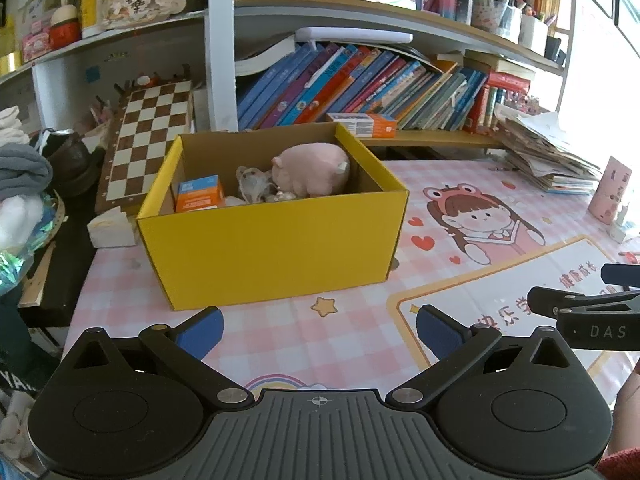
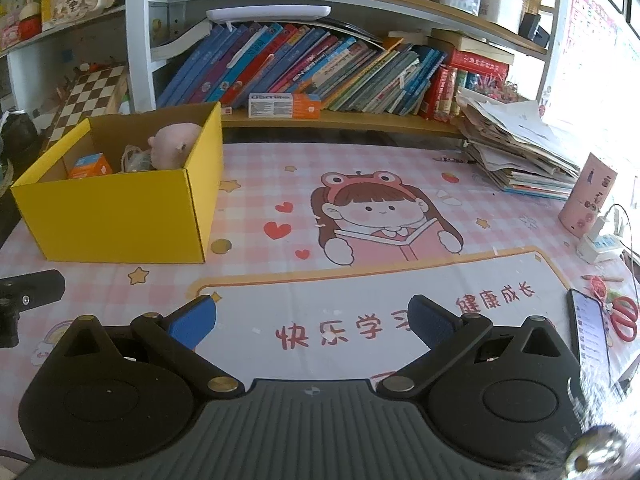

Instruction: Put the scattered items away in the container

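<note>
Both tongs are hanging spread wide and gripping nothing — the left tongs [image 1: 318, 330] are facing the yellow box [image 1: 272, 236] from just in front of it, and the right tongs [image 2: 312, 320] are hovering over the bare printed mat of the tabletop [image 2: 400, 152]. The box is sitting at the left of the tabletop, open-topped, and already holding a pink plush pig [image 1: 314, 168], a small orange-and-blue carton [image 1: 199, 193] and some crumpled clear wrapping [image 1: 256, 186]. The mat between the tongs and the box is looking clear, so the tidying seems nearly finished. If anything is left, it is likely the red scissors [image 2: 626, 318] lying near the phone [image 2: 590, 330] at the right edge — the right tongs would do well approaching low, pinching across the handles, and lifting clear of the phone before crossing to the box.
</note>
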`<state>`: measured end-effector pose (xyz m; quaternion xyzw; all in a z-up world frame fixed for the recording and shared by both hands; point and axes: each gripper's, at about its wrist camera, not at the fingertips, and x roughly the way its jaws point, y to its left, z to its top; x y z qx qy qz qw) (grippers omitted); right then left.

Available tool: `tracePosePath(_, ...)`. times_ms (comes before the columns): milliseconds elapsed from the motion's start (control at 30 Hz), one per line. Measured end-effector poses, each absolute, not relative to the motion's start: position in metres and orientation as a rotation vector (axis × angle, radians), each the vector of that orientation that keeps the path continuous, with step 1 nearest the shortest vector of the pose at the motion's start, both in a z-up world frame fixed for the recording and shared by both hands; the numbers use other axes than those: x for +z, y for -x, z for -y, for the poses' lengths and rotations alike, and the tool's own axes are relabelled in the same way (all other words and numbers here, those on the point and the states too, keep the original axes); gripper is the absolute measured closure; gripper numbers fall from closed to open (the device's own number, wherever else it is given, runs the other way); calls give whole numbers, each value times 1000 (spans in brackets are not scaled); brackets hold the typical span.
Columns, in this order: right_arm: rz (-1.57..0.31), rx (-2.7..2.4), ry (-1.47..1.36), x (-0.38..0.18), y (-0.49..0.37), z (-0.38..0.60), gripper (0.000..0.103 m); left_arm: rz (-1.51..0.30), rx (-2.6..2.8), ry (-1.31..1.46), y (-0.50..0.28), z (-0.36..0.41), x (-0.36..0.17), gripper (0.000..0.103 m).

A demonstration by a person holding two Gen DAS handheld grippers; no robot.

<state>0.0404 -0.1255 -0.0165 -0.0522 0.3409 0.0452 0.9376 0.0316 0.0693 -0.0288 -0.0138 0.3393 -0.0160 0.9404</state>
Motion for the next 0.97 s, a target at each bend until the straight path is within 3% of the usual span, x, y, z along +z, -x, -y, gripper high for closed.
tracePosePath(967,-719,82,95,-21,-32,131,0,-689,-87,32,-26,-61,-30,0)
